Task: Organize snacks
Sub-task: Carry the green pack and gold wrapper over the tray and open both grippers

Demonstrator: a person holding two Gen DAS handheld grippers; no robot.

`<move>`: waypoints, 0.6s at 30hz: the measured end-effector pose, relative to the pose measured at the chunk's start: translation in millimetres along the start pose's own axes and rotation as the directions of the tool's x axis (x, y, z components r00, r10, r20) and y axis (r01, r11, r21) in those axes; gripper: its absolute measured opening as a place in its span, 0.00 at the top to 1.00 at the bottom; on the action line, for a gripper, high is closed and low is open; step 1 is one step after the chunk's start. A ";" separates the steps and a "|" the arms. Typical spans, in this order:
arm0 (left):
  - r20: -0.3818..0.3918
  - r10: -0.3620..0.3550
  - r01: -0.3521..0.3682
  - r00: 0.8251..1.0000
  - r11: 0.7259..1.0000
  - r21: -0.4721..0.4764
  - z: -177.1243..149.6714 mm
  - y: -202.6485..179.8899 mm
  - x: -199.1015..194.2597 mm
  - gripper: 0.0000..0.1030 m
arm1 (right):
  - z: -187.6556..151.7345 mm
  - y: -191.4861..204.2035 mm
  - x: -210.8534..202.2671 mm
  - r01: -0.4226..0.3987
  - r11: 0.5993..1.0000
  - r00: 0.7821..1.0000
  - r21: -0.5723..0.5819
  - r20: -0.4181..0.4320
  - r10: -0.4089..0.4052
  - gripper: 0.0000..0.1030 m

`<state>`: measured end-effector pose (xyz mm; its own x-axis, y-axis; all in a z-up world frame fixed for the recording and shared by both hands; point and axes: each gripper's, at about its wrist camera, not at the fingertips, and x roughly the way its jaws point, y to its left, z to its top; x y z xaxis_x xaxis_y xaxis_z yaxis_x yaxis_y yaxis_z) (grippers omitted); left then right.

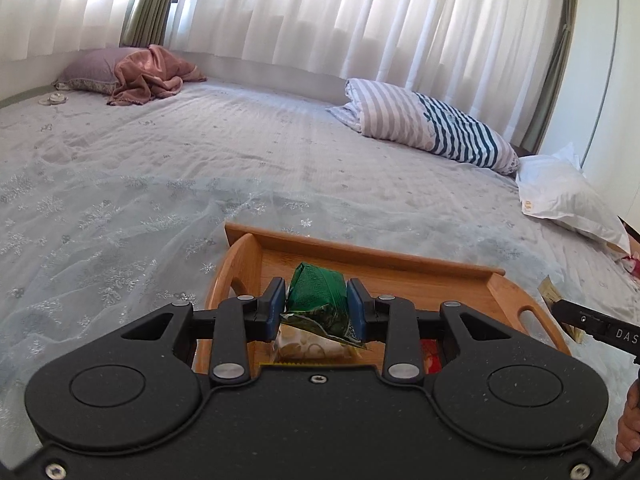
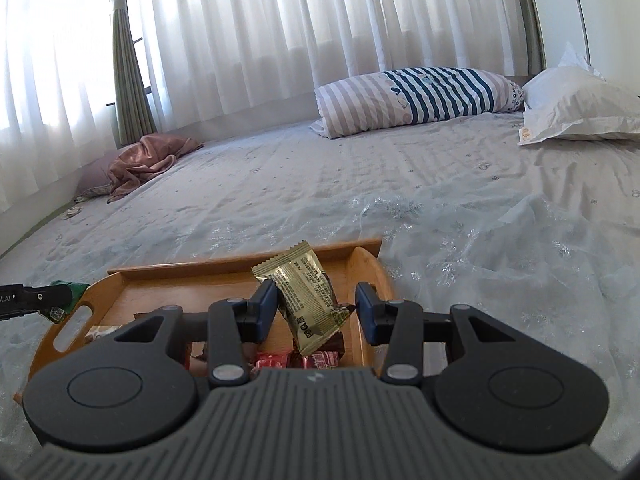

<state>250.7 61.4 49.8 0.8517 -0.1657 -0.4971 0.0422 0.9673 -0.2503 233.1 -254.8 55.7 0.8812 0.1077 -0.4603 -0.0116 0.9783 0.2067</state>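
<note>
Left gripper [image 1: 316,304] clamps green packet [image 1: 316,292]; right gripper [image 2: 316,306] grips gold packet [image 2: 306,292] (both above tray [image 2: 192,276])

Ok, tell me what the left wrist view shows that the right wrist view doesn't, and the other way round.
Only the left wrist view shows the left gripper from behind, shut on the green snack packet, with a pale snack in the tray beneath it. Only the right wrist view shows the right gripper from behind, holding the gold snack packet against its left finger, above red wrapped snacks. Both show the wooden tray on the bed, the striped pillow, the white pillow, the pink cloth and the curtains.
</note>
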 end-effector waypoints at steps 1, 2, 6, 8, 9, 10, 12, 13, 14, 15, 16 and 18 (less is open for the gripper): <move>-0.006 0.004 -0.004 1.000 1.000 -0.009 0.5 1.0 5.5 0.69 | 1.5 -2.2 4.8 -0.006 1.000 1.000 0.014 -0.009 0.006 0.55; -0.013 0.004 -0.004 1.000 1.000 -0.018 1.1 2.0 10.9 0.69 | 2.7 -4.1 10.2 -0.010 1.000 1.000 0.024 -0.017 0.010 0.55; -0.019 0.003 -0.004 1.000 0.999 -0.039 4.2 3.7 27.8 0.69 | 4.3 -6.3 26.7 0.016 1.000 0.999 0.021 -0.040 -0.015 0.55; -0.020 0.007 -0.008 1.000 0.999 -0.040 6.1 3.3 35.1 0.69 | 4.3 -7.6 33.9 0.023 0.999 0.998 0.028 -0.052 -0.022 0.55; -0.022 0.012 -0.013 1.000 0.999 -0.041 7.2 2.8 38.7 0.69 | 4.5 -8.8 37.2 0.024 0.999 0.998 0.035 -0.059 -0.022 0.55; -0.024 0.015 -0.016 1.000 0.999 -0.042 7.7 2.4 42.3 0.69 | 4.2 -10.0 40.2 0.026 0.999 0.998 0.041 -0.064 -0.023 0.55; -0.033 0.019 -0.020 0.999 0.999 -0.043 8.5 1.8 49.2 0.69 | 3.7 -11.3 46.3 0.032 0.998 0.997 0.052 -0.075 -0.028 0.55; -0.035 0.021 -0.023 0.999 0.999 -0.044 8.1 1.5 51.9 0.69 | 3.3 -11.7 48.7 0.035 0.998 0.996 0.054 -0.079 -0.031 0.55; -0.038 0.023 -0.025 0.999 0.999 -0.043 7.7 1.5 54.6 0.69 | 2.8 -11.7 51.3 0.038 0.998 0.996 0.056 -0.084 -0.033 0.55; -0.042 0.025 -0.026 0.999 0.999 -0.043 7.5 1.3 57.3 0.69 | 2.2 -11.7 53.6 0.039 0.998 0.996 0.056 -0.088 -0.034 0.55; -0.046 0.026 -0.028 0.999 0.999 -0.043 7.1 1.5 59.9 0.69 | 1.7 -11.3 55.8 0.040 0.998 0.995 0.054 -0.092 -0.035 0.55; -0.053 0.030 -0.033 0.998 0.999 -0.041 6.5 1.4 64.1 0.69 | 0.4 -9.7 59.2 0.043 0.998 0.995 0.046 -0.096 -0.038 0.55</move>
<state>308.7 53.3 23.0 0.8240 -0.1461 -0.5475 -0.0069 0.9635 -0.2675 285.6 -258.0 26.8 0.8315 0.0868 -0.5487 0.0480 0.9728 0.2266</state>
